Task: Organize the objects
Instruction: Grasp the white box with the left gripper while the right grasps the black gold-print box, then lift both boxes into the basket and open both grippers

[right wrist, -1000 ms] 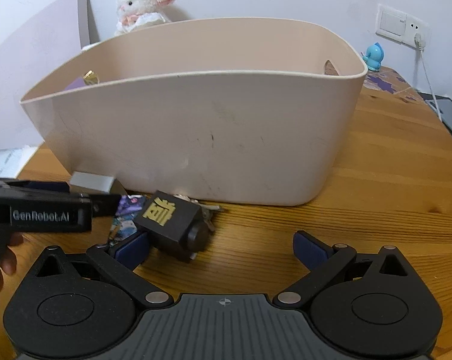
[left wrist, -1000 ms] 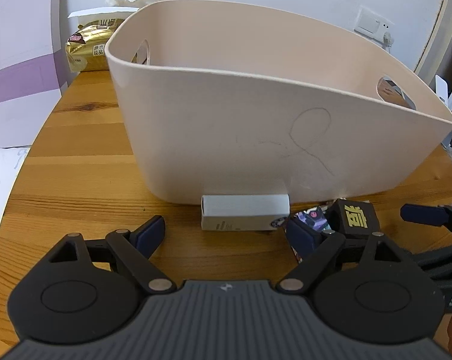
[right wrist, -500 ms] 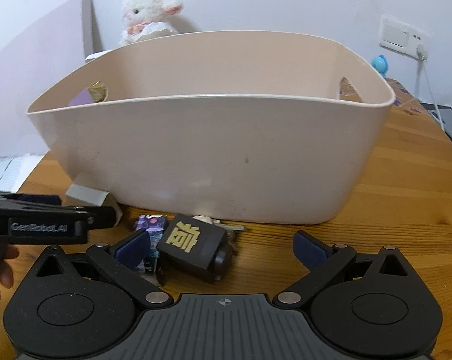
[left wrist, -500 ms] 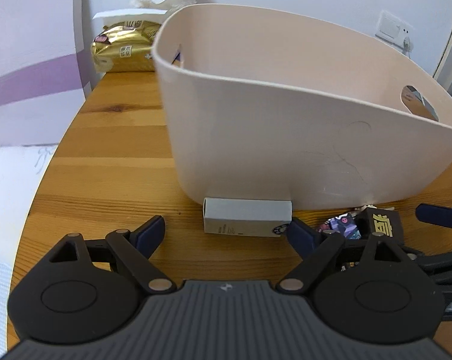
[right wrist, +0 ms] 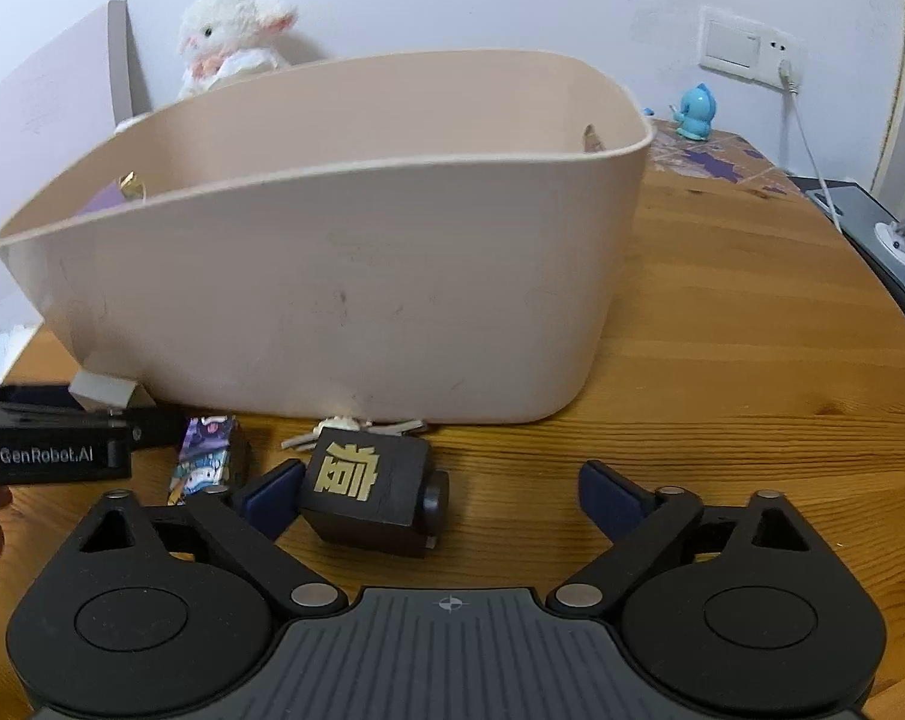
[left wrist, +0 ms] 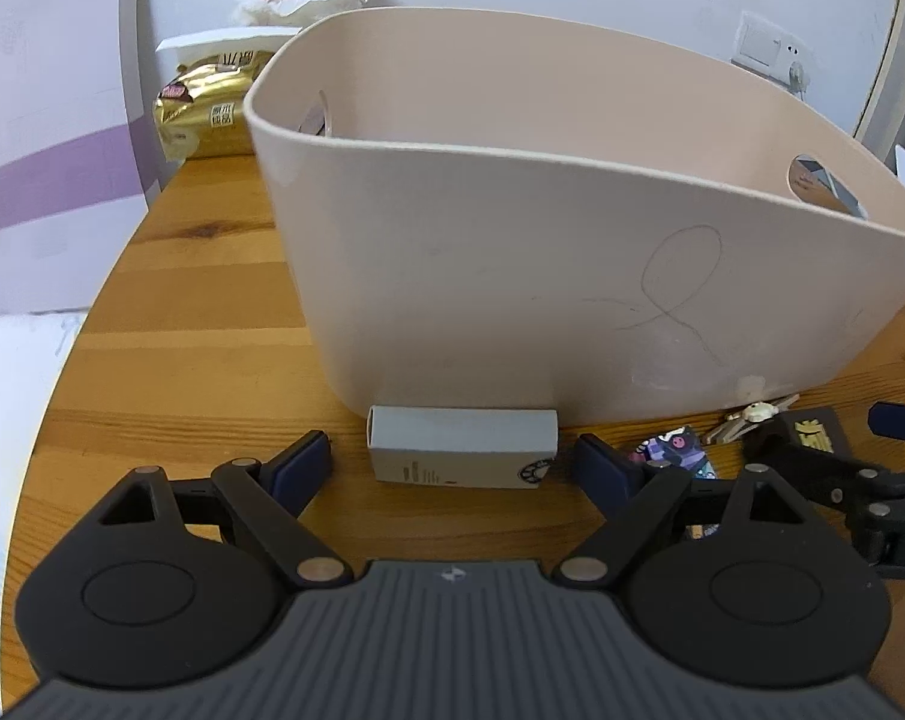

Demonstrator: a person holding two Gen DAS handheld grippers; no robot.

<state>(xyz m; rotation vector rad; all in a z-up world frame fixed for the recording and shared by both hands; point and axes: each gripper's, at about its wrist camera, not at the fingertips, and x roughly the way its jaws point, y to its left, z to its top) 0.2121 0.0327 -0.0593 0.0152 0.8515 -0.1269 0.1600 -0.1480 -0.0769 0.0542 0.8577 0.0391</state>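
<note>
Wood table (left wrist: 200, 324), white wall; 1 tub (left wrist: 512, 276). In front of tub: 1 box (left wrist: 461, 447), 1 cube (right wrist: 365, 489). Left gripper (left wrist: 452, 465), right gripper (right wrist: 440, 492): both spread apart.

- The beige bin (left wrist: 512, 276) hides its own floor in both views, so any contents stay unseen.
- The white box (right wrist: 101, 390) shows only one corner in the right view.
- The keys (right wrist: 347, 425), perhaps several, lie partly behind the black cube (right wrist: 365, 489).

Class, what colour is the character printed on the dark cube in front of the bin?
Gold, on the black cube; the right wrist view shows it best.
</note>
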